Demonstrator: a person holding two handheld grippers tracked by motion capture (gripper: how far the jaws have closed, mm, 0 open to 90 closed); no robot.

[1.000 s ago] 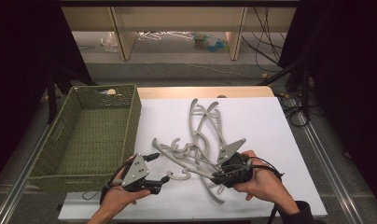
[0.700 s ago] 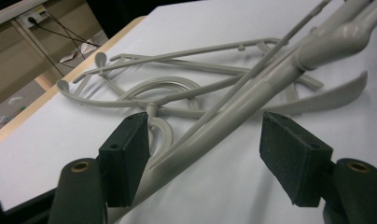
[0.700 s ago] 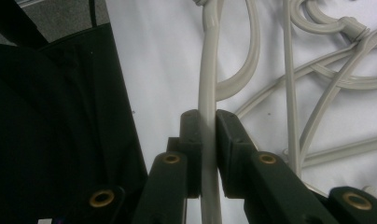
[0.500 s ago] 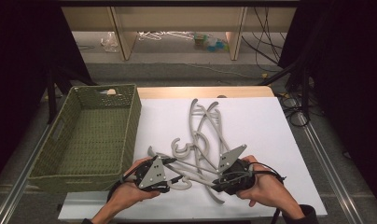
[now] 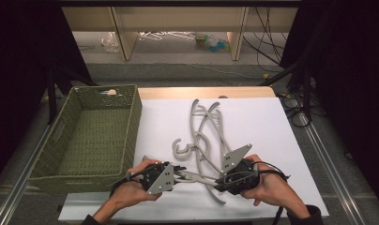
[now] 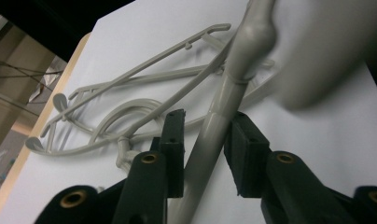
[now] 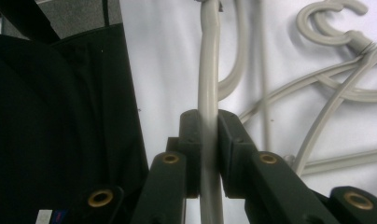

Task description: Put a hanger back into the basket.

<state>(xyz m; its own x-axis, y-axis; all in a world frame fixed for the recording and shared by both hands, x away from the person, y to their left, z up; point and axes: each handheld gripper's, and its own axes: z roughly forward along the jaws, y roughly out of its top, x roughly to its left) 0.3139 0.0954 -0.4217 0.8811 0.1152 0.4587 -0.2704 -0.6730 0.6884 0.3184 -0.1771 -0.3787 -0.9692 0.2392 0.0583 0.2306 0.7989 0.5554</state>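
Several grey plastic hangers (image 5: 205,125) lie tangled on the white sheet (image 5: 265,122). One grey hanger (image 5: 198,177) at the near side spans between my two grippers. My left gripper (image 5: 180,174) has just been closing, and in the left gripper view its pads (image 6: 246,158) meet that hanger's bar (image 6: 252,37) on both sides. My right gripper (image 5: 220,182) is shut on the same hanger. In the right gripper view its jaws (image 7: 209,126) pinch the thin bar (image 7: 210,60) tightly. A hand holds each gripper near the table's front edge.
A green woven basket (image 5: 133,117) stands at the left of the sheet, a small pale item at its far end. A loose hook (image 5: 180,147) lies just beyond the left gripper. Shelving and cables sit past the table's far edge.
My left gripper moved right from beside the basket to the hanger, rose a little, and its jaws closed around the bar. The right gripper stayed put, gripping.
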